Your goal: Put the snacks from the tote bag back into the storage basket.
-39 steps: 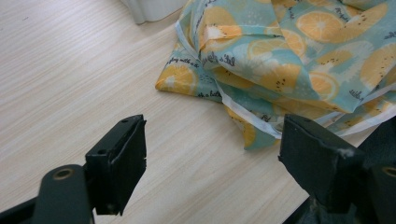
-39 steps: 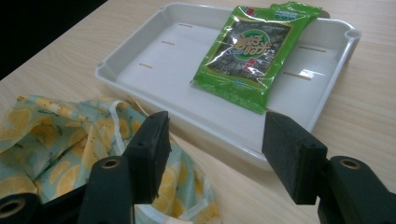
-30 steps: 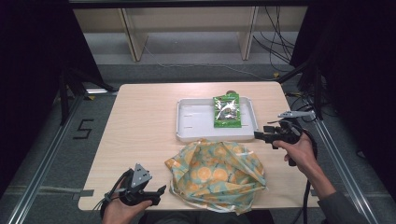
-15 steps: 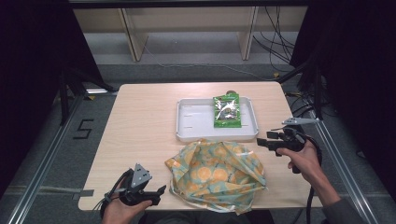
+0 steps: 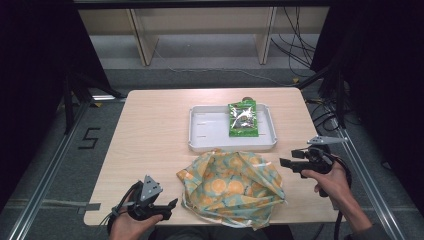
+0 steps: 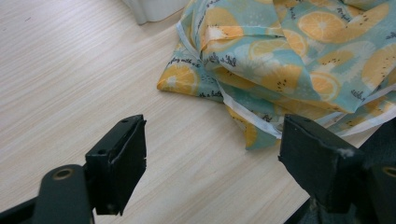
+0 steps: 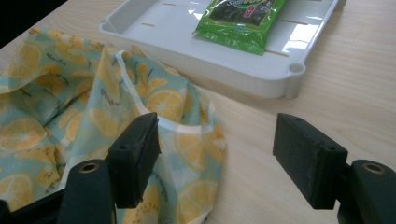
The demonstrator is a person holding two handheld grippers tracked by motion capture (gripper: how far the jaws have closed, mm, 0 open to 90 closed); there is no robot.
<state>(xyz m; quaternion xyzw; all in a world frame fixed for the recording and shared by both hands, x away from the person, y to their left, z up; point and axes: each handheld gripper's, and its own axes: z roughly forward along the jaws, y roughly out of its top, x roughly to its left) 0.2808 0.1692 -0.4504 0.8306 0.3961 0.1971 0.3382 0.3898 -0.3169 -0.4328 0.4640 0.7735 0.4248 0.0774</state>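
A crumpled cloth bag printed with orange slices on pale teal (image 5: pixel 232 187) lies low in the middle of the high view, on the light wooden table (image 5: pixel 150 130). Just above it in the frame stands a shallow white plastic tray (image 5: pixel 210 132) with a green foil snack packet (image 5: pixel 242 119) lying flat in its right half. The layout suggests the packet is being moved between bag and tray: the bag sits loose with its white-trimmed rim showing, close to the tray's near wall, so that a reach from one to the other is short.

The right gripper (image 5: pixel 287 161), at the lower right of the high view, points leftward at the bag's right edge. Its jaws have just been opening and now stand well spread with nothing between the pads. In the right gripper view the bag's hemmed rim (image 7: pixel 163 121) lies directly ahead at centre left, partly behind the left jaw, while the tray's corner (image 7: pixel 294 70) is at upper right, farther off. That aim looks meant for taking hold of the rim.

The left gripper (image 5: pixel 170 206), at the bottom left of the high view, rests low beside the bag's left corner, jaws also spread and empty. In the left gripper view the bag (image 6: pixel 289 60) fills the upper right, its nearest fold just beyond the right jaw, not touching it.
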